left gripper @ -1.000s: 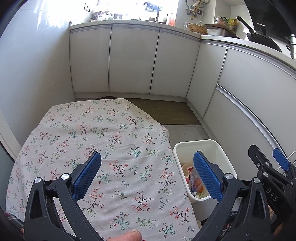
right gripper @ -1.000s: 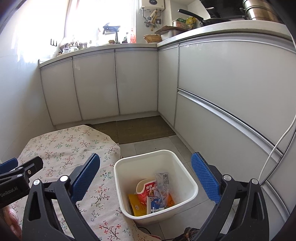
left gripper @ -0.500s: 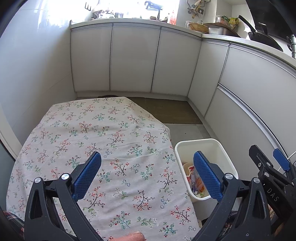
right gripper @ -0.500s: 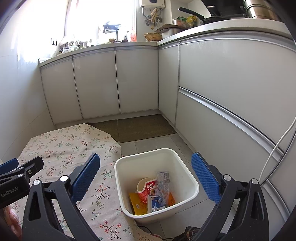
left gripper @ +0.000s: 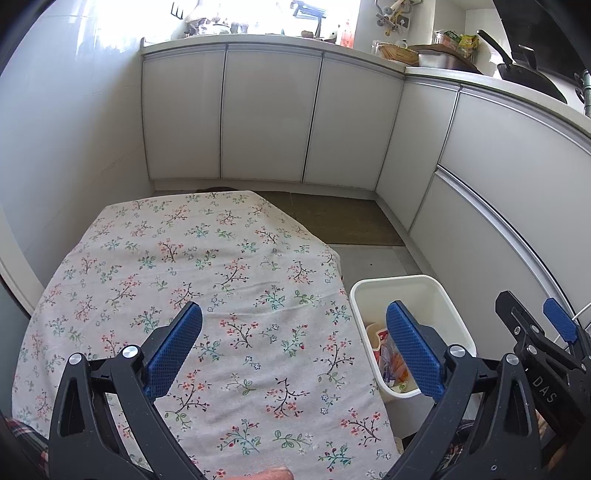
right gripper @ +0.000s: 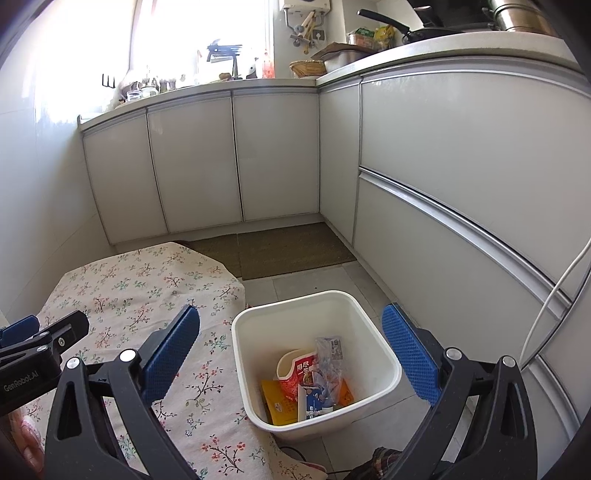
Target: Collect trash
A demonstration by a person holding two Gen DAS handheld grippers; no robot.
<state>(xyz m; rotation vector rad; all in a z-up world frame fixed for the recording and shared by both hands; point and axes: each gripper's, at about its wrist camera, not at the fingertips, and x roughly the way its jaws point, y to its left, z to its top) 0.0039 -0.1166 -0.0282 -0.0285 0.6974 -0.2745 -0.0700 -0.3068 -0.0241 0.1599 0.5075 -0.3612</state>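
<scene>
A white plastic bin [right gripper: 373, 343] stands on the floor beside the table; inside lie a red-and-white paper cup [right gripper: 301, 373], a clear wrapper [right gripper: 328, 354] and orange packets [right gripper: 273, 400]. In the left wrist view the same bin [left gripper: 436, 291] sits right of the table. My left gripper [left gripper: 293, 345] hovers open over the flowered tablecloth [left gripper: 207, 266], nothing between its blue pads. My right gripper [right gripper: 291, 349] hangs open above the bin, holding nothing. No loose trash shows on the cloth.
White kitchen cabinets [left gripper: 269, 114] wrap the back and right sides. A brown mat [right gripper: 280, 251] lies on the tiled floor ahead. A white cable [right gripper: 554, 291] hangs at the right. Pans and clutter crowd the counter [right gripper: 399, 33]. A fingertip [left gripper: 264, 474] shows at the bottom edge.
Both grippers have drifted slightly back and up, so the table and bin sit a little lower in view. Both stay open and empty.
</scene>
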